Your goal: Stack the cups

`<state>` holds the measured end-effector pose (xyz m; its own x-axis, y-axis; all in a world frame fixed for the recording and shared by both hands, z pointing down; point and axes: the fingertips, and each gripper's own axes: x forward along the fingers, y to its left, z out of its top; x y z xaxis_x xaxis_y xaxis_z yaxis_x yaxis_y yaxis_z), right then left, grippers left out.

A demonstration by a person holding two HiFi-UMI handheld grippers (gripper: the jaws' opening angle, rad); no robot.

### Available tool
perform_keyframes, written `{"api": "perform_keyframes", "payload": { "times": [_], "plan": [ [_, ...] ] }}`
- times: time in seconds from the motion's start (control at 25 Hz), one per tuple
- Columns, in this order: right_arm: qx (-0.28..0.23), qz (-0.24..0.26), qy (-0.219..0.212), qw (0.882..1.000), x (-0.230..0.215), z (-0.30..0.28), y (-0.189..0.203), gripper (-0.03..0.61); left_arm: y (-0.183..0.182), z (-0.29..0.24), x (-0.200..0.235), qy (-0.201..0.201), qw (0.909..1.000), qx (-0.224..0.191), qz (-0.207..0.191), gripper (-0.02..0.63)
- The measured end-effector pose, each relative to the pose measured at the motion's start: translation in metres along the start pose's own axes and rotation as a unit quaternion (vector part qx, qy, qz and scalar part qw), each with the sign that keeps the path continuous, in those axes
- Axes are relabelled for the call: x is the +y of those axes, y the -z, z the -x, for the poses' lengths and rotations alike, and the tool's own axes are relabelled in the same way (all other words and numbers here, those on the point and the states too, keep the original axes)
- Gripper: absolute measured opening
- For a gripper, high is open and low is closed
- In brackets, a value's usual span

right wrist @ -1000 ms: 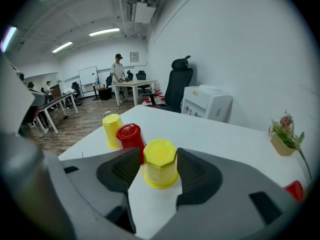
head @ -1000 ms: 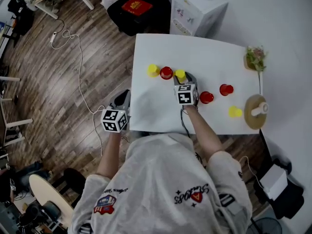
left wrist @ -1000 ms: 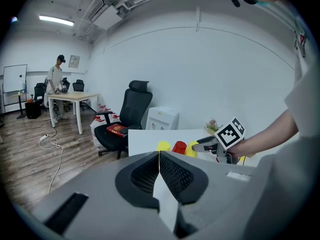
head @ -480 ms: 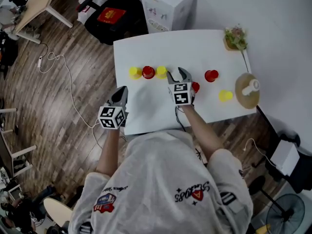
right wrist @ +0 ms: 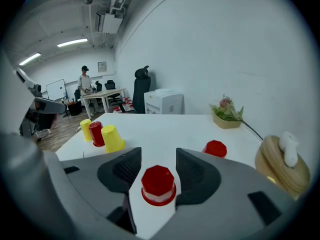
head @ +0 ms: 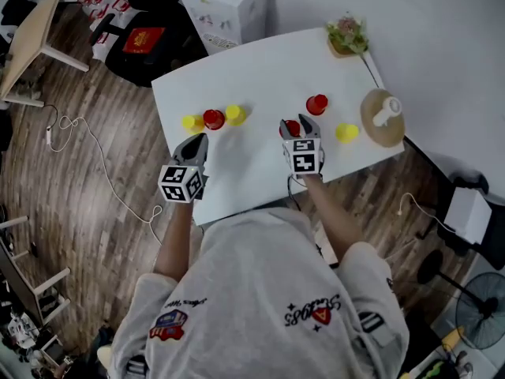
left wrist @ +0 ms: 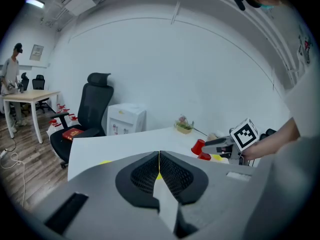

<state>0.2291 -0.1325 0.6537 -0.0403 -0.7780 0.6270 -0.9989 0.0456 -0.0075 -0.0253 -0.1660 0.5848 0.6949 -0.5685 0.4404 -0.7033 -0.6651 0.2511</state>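
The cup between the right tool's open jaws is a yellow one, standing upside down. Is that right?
Not quite: the colour is wrong. The cup between the right tool's open jaws is a red one, standing upside down. The right gripper view shows it plainly, with a gap on each side of it.

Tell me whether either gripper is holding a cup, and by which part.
Nothing is held. The right gripper stands open around the upside-down red cup, gaps on both sides; the left gripper is shut and empty.
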Motion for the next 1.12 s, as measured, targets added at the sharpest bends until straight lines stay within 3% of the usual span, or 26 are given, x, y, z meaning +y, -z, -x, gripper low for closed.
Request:
{"api": "perform_keyframes", "payload": {
  "times": [0.24, 0.84, 1.12],
  "plan": [
    [0.024, -0.014, -0.002, 1.0, -0.013, 0.005, 0.034, 0.221, 0.004, -0.024, -0.015, 0.02, 0.9997, 0.013, -0.005, 0.006],
    [0.027, -0.005, -0.03, 0.999, 0.013, -0.002, 0.029, 0.222, 0.013, -0.014, 0.001, 0.002, 0.9998, 0.016, 0.013, 0.006],
    [0.039, 0.029, -0.009, 0.999, 0.014, -0.006, 0.036, 0.205, 0.017, -0.004, 0.008, -0.005, 0.9997, 0.014, 0.018, 0.007]
  ]
}}
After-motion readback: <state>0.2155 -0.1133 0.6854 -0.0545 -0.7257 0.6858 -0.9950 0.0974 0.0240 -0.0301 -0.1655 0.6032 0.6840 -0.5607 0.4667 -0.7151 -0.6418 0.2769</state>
